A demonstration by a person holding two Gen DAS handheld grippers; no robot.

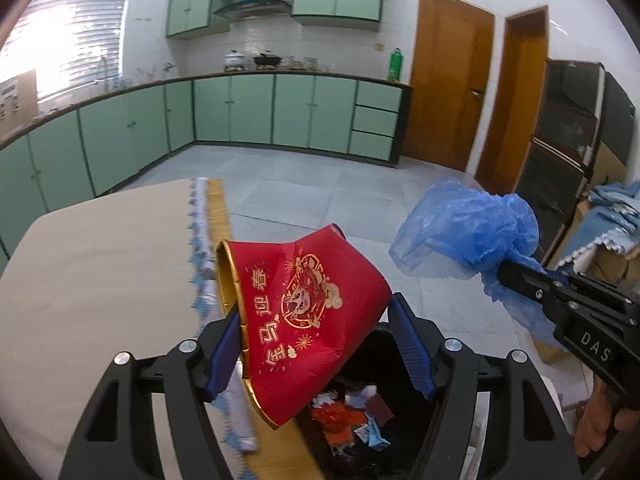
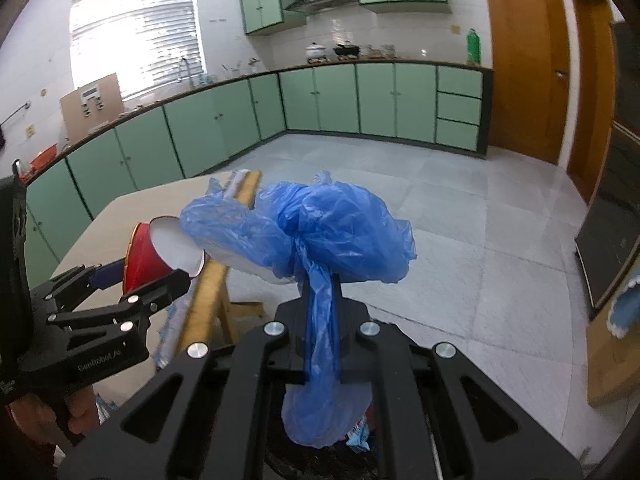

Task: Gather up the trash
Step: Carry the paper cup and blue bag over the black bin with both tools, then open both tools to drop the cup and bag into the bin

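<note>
The left claw (image 1: 316, 344) grips a crushed red paper cup (image 1: 308, 316) between its two blue-padded fingers (image 1: 224, 352), one pad pressed on the gold-rimmed mouth side, the other on the cup's base side. The cup lies tilted on its side, gold print facing the camera, and hangs above a dark trash bin (image 1: 400, 432) whose inside already holds red, white and blue scraps (image 1: 348, 420). In the right wrist view the same cup (image 2: 148, 256) shows its white interior, pinched in the left claw (image 2: 160, 276) over the near edge of the desk (image 2: 132, 216). The right claw (image 2: 320, 304) is clamped on a crumpled blue plastic bag (image 2: 320, 232); the bag's knotted bulk bulges beyond the fingertips while a tail of film trails back between the fingers and down toward the bin. From the left wrist camera the right claw (image 1: 500, 272) and its bag (image 1: 468, 232) sit to the right of the cup, apart from it, over the tiled floor (image 1: 320, 188). The desk (image 1: 100, 272) lies left of the bin, covered in a beige cloth with a blue-and-white fringe (image 1: 200, 240) along its right edge, beside a yellow wooden strip (image 1: 218, 208). Green cabinets (image 1: 260, 108) line the far walls.
</note>
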